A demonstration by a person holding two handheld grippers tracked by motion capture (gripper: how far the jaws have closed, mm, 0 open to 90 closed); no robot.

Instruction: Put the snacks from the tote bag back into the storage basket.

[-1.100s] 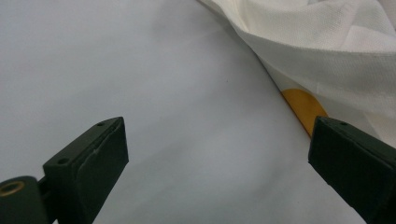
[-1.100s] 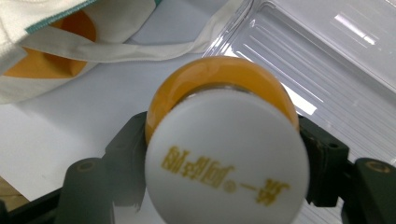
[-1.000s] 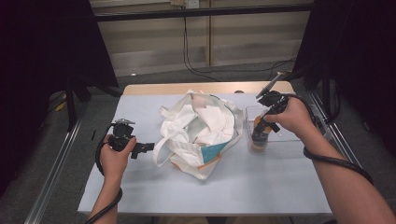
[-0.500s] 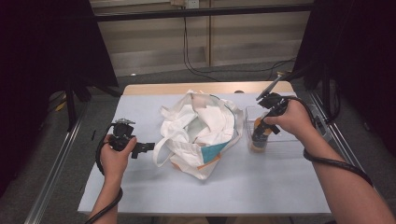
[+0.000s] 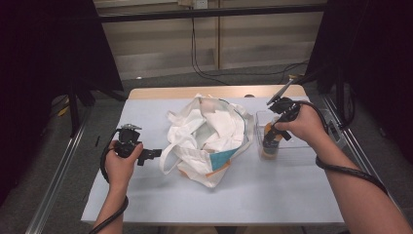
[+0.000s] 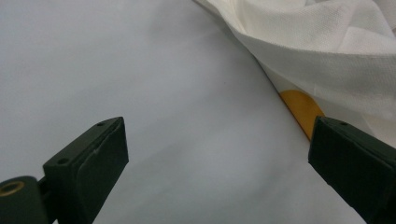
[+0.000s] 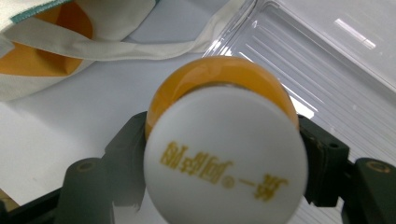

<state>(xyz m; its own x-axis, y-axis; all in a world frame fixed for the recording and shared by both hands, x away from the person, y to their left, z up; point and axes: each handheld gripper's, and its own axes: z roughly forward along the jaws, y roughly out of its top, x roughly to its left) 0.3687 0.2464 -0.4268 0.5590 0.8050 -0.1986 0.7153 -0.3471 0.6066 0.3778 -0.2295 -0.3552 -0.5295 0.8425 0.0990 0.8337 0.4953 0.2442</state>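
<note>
A crumpled white cloth tote bag [image 5: 207, 139] with orange and teal print lies in the middle of the table. My left gripper [image 5: 151, 155] points at its left strap, open, with bare table and the bag's edge [image 6: 327, 51] between its jaws. My right gripper [image 5: 269, 141] is shut on an orange bottle [image 5: 271, 147] with a white cap [image 7: 226, 161], held upright over the left end of a clear plastic tray [image 5: 292, 134]. Both jaws press the bottle's sides just under the cap in the right gripper view.
The table is covered with a pale sheet [image 5: 243, 195]. The clear tray [image 7: 327, 60] lies right of the bag, near the table's right edge. Cables trail from both grippers. Dark curtains and metal rails flank the table.
The right gripper with the bottle has shifted slightly; the left gripper and the bag have stayed where they were.
</note>
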